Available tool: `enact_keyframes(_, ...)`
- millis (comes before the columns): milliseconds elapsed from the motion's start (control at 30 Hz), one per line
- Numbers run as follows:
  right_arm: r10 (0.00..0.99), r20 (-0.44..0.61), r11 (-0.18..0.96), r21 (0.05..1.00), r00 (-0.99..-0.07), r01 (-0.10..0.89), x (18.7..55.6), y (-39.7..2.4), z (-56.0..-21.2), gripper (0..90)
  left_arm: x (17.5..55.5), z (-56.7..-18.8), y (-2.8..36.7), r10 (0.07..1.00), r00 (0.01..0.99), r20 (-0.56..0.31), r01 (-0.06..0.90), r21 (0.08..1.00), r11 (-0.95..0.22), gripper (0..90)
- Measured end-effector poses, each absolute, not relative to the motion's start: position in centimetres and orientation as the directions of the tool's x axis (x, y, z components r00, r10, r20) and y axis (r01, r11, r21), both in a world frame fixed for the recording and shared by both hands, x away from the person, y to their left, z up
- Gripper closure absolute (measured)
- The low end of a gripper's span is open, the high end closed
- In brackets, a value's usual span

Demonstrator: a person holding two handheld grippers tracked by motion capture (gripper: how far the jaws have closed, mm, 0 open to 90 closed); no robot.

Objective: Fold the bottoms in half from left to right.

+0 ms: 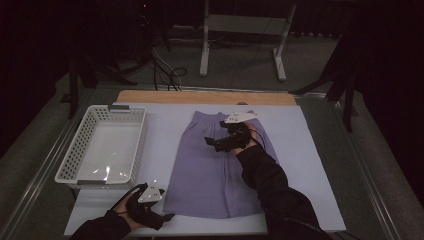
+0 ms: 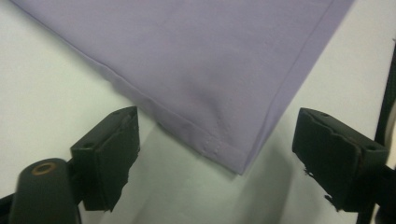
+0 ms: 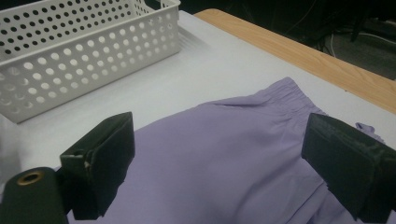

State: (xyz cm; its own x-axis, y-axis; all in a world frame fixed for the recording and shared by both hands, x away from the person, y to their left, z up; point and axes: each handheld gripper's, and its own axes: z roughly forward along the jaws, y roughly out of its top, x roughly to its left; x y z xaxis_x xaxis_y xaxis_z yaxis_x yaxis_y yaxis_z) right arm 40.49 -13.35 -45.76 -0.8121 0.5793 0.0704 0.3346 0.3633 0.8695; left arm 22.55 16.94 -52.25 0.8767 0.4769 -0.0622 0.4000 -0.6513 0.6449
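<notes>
shorts (image 1: 215,170) – flat mid-counter (image 1: 310,150), waistband at the far end | basket (image 1: 102,145) – left of shorts, apart | left gripper (image 1: 162,217) – jaws spread, just off the shorts' near-left hem corner (image 2: 233,161) | right gripper (image 1: 212,143) – jaws spread, over the shorts' upper part
</notes>
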Motion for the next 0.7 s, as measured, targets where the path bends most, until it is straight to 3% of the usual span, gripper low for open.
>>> enact_keyframes(133,0.582,0.081,0.356,0.869,-0.809,0.343,40.5,-13.3,-45.9,9.9,22.8,-52.1,17.1,0.466,0.882,-0.075,0.398,0.649,-0.649,27.4)
enact_keyframes(500,0.580,0.082,0.360,0.867,-0.810,0.345,40.4,-13.1,-45.9,9.9,22.8,-52.1,16.5,0.416,0.905,-0.086,0.363,0.665,-0.653,38.7)
enact_keyframes(700,0.575,0.081,0.364,0.866,-0.814,0.343,40.4,-12.9,-46.1,9.9,22.5,-52.0,16.0,0.405,0.914,-0.040,0.328,0.663,-0.674,48.3)
